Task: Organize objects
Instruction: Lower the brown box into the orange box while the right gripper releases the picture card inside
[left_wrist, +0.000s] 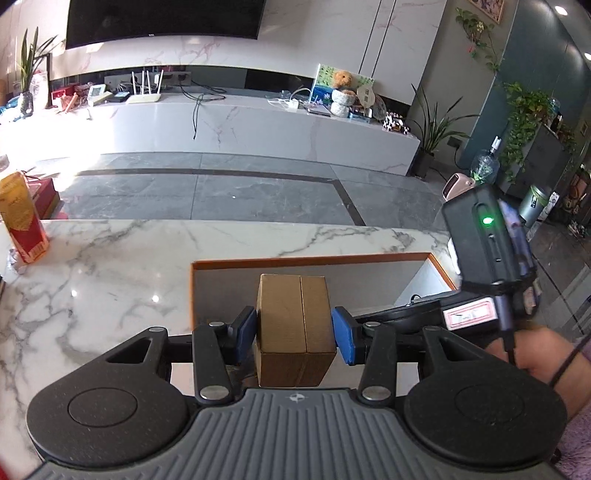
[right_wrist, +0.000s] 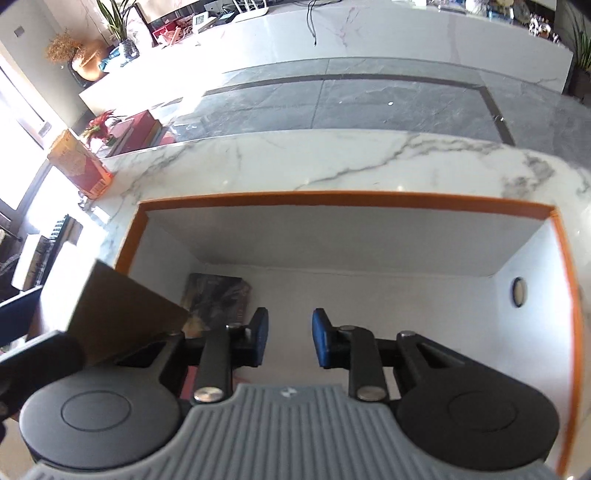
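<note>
Holding a small gold box (left_wrist: 295, 325) between the blue pads, the left gripper (left_wrist: 295, 332) is clamping it on its two side faces, just ahead of the grey palm and right over the near edge of the orange-rimmed storage box (left_wrist: 310, 260). I'm guessing it's light cardboard: stiff enough not to cave in, but the finish is looking a bit glossy, so it could slide if the squeeze loosens. Flat opposite sides are the obvious place to take it, and that's where the pads are sitting now. There's a seam running down the top face, so I'd avoid pinching across that.

The right gripper (right_wrist: 286, 341) is hanging inside the storage box with its fingers apart and nothing between them.

Its camera is showing what the left one isn't: the white inside of the storage box, a dark patterned flat item (right_wrist: 216, 299) lying on the bottom ahead and to the left of the fingers, and a small ring-shaped hole (right_wrist: 518, 291) in the right wall. The gold box is only peeking in as a blurry corner at far left there. The left view is giving the actual grip, plus a red-and-gold carton (left_wrist: 20, 218) standing on the marble table (left_wrist: 110, 266) far off to the left.
</note>
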